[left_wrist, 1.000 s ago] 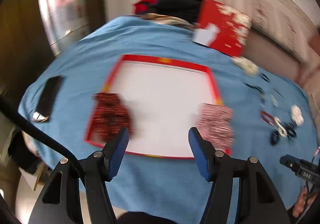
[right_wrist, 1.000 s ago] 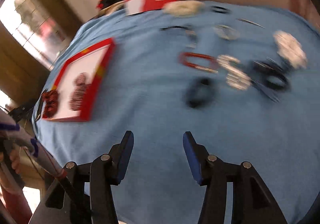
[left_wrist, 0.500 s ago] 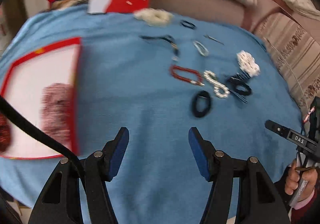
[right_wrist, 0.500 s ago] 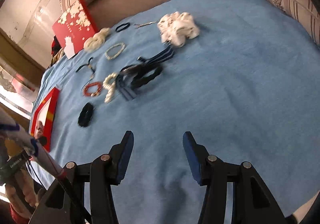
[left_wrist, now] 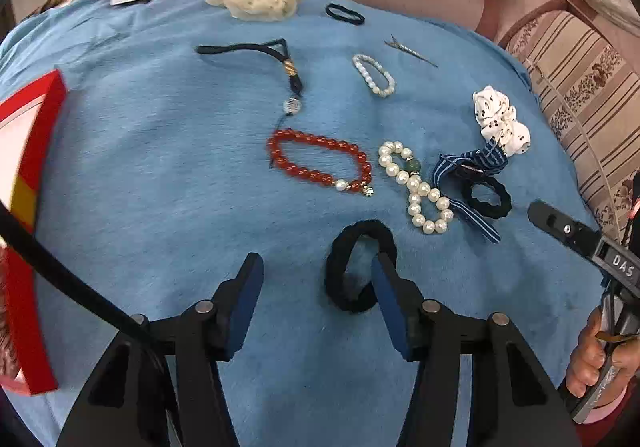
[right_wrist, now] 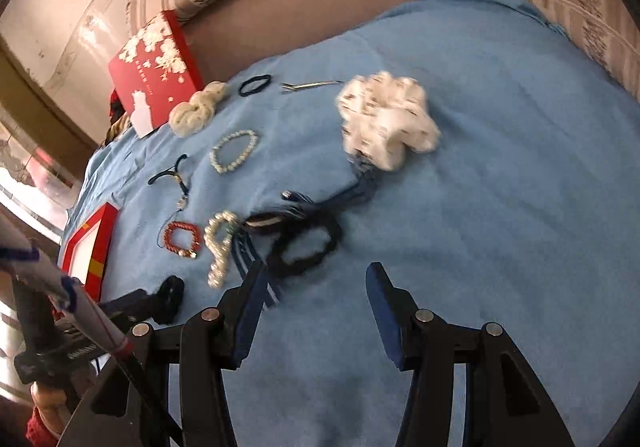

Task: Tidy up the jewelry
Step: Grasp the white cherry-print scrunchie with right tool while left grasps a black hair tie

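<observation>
Two grippers, left gripper and right gripper, hang with fingers wide apart over the blue cloth. A black hair tie lies by the left one. Farther off sit a red bracelet and pearl bracelet.

Red bead bracelet flat beside pearl bracelet.
</observation>
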`<state>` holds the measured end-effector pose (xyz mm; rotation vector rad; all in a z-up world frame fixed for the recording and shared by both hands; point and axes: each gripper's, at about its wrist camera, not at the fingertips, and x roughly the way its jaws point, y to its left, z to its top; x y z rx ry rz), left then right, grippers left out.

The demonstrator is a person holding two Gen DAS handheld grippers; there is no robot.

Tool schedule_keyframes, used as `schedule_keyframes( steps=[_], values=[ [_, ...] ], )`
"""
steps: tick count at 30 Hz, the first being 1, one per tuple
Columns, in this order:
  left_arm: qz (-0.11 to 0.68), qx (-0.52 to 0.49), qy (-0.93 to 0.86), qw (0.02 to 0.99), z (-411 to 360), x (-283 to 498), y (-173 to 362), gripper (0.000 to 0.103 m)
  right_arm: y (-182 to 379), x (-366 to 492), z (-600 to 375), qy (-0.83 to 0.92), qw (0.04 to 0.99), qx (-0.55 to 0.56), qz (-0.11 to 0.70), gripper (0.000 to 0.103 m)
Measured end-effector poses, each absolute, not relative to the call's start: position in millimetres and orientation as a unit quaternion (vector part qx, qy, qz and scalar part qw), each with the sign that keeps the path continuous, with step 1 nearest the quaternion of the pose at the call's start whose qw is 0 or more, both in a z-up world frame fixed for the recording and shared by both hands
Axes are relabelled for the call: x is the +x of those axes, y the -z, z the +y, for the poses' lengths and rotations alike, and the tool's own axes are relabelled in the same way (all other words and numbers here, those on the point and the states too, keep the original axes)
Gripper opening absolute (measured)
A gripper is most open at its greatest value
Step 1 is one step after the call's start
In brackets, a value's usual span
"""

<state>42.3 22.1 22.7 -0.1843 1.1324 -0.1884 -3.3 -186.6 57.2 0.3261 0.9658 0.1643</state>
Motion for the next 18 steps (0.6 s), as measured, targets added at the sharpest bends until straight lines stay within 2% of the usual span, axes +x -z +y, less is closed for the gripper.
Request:
schedule_keyframes(
  steps=[12, 14, 16, 18],
  values=[
    [0.51, -0.031, 0.088, 0.855, -1, 48, -17, 0.051, -70, 40, -222, 0.0, 0.897, 0.129, 0.423, 0.057],
    [0.504, -0.017, 0.082, 0.86, -5, 47, -17, 0.038, -67, 55, -224, 0.009, 0.897, 0.115, 0.428, 0.057],
    [0.501, -0.003, 0.082, 0.861, -8, 47, -17, 0.009, -63, 69, -225, 0.015, 0.894, 0.109, 0.435, 0.057],
    [0.501, 0.002, 0.091, 0.86, -12, 46, -18, 0.005, -56, 83, -226, 0.021, 0.889, 0.109, 0.444, 0.057]
  ],
)
